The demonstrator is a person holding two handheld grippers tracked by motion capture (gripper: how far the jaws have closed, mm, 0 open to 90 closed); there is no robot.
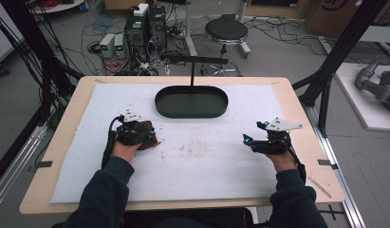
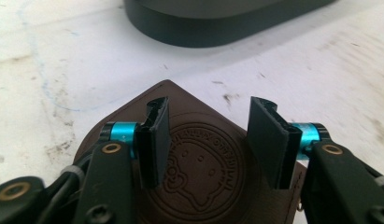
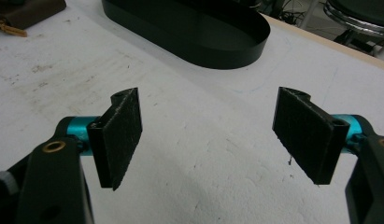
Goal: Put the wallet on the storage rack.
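Note:
A brown leather pouch [image 1: 153, 140] with a round embossed stamp lies on the white mat, left of centre. My left gripper [image 1: 146, 133] hovers right over it. In the left gripper view its jaws stand apart above the pouch [image 2: 203, 168], the pads not pressing on it, and the pouch's pointed corner sticks out ahead of the left gripper [image 2: 208, 126]. My right gripper [image 1: 247, 141] rests at the right side of the mat, pointing left. Its jaws are wide open with only bare mat between them in the right gripper view [image 3: 208, 135]. The pouch [image 3: 26, 11] shows at that view's top left.
A black oval tray [image 1: 191, 114] sits at the back centre of the mat, with a thin post and crossbar [image 1: 192, 59] rising from it. The white mat [image 1: 197, 166] covers a wooden table. Beyond the far edge are a stool [image 1: 226, 31], computer boxes and cables.

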